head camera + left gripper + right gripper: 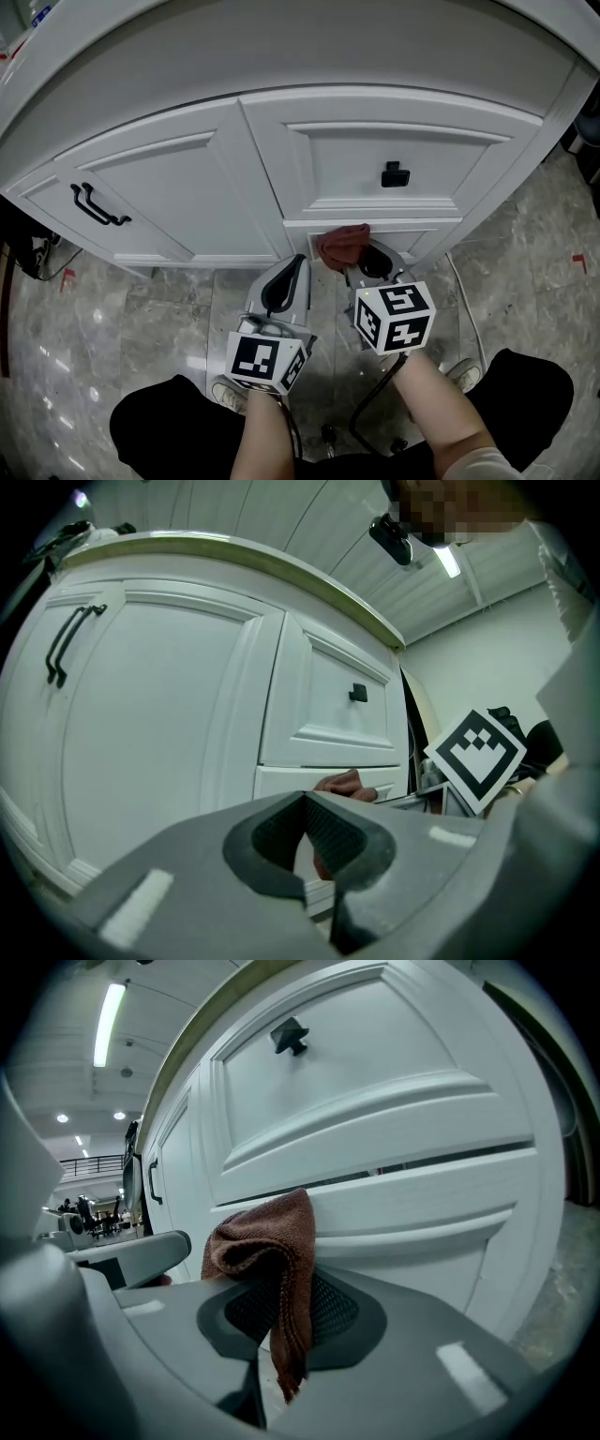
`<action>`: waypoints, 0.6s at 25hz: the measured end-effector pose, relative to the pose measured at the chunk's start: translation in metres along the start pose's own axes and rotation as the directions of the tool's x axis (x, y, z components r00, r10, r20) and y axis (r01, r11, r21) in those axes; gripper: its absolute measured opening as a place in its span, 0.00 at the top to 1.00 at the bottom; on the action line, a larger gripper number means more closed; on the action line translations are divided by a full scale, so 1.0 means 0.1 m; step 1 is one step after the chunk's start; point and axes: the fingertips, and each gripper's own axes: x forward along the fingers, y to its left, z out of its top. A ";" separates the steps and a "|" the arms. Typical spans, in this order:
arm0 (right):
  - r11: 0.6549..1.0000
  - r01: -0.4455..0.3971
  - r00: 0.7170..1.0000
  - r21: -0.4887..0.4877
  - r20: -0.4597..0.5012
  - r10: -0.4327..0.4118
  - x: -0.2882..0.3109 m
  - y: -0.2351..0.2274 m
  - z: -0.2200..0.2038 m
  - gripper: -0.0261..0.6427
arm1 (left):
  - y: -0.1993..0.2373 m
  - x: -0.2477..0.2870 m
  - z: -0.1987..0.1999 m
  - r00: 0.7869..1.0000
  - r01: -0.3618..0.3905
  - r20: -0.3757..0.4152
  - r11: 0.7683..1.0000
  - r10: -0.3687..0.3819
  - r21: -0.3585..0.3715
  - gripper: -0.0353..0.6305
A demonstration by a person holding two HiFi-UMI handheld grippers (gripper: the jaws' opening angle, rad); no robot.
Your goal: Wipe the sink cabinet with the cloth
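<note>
The white sink cabinet (375, 159) fills the upper head view, with a door on the left and drawers on the right. My right gripper (361, 265) is shut on a reddish-brown cloth (342, 244), which is pressed against the front of the lower drawer (427, 230). In the right gripper view the cloth (272, 1251) bunches over the closed jaws and hangs down between them, touching the lower drawer (422, 1213). My left gripper (286, 281) hangs shut and empty just left of it, a little off the cabinet; its jaws meet in the left gripper view (307, 850).
The cabinet door (150, 202) has a black bar handle (97, 206); the upper drawer has a black knob (395, 174). Grey marble floor (141, 319) lies below. A black cable (375, 403) runs by my shoes. A dark object (23, 248) stands at the far left.
</note>
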 end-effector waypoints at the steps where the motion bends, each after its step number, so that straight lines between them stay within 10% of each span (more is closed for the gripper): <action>1: 1.000 0.007 1.000 0.008 0.000 -0.007 -0.02 -0.05 0.00 0.82 | -0.03 0.03 0.00 1.000 0.006 -0.001 1.000 -0.006 0.002 0.95; 15: 0.989 0.101 0.993 0.107 0.047 -0.107 -0.50 -0.67 0.14 0.83 | -0.56 0.38 -0.03 0.996 0.090 -0.003 0.996 -0.090 0.015 0.95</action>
